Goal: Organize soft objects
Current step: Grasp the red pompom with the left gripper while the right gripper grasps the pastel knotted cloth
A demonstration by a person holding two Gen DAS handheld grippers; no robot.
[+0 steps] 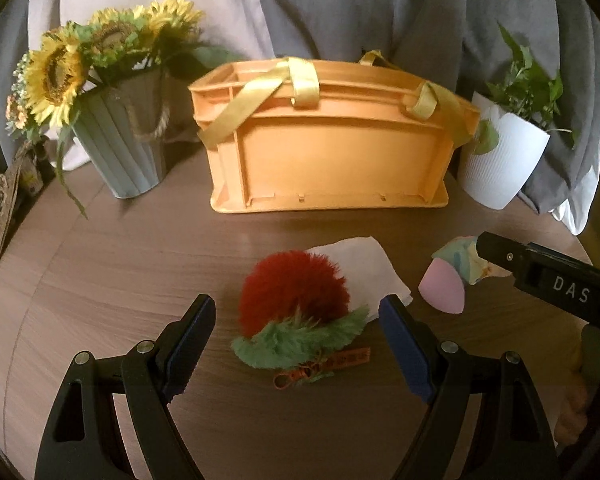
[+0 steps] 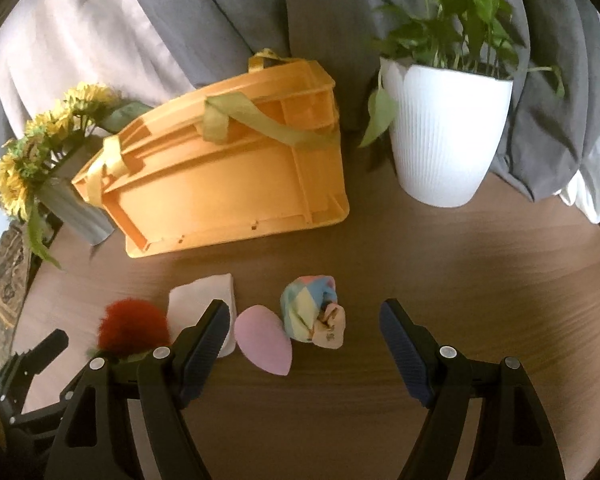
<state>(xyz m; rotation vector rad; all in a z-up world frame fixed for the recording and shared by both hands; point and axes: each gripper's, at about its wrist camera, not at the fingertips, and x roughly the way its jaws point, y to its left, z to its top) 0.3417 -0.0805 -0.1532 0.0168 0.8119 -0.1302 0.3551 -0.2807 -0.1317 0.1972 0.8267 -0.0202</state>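
**Four soft things lined up before the orange crate, both claws wide and empty**

The orange crate [image 1: 324,140] sits at the back of the round table [image 1: 120,264], its yellow strap handles [image 1: 256,100] flopped over the rim, with its open top clear to drop things in; I take it to be where everything is meant to go. In front of the crate lies a row of soft objects. The red and green plush [image 1: 296,312] is nearest the crate's front left, resting partly on a folded white cloth [image 1: 364,264]. To the right of those, still in front of the crate, come the pink sponge [image 2: 262,340] and just beside it the pastel patchwork ball [image 2: 310,308], apparently touching.

The left gripper [image 1: 296,340] is spread wide with the plush squarely between its jaws, gripping nothing; it looks lined up to close on that toy first. The right gripper [image 2: 304,340] is also wide open and empty, framing the sponge and ball, probably its own share.

Sunflowers in a grey pot [image 1: 116,152] flank the crate's left, a white potted plant [image 2: 444,140] its right.
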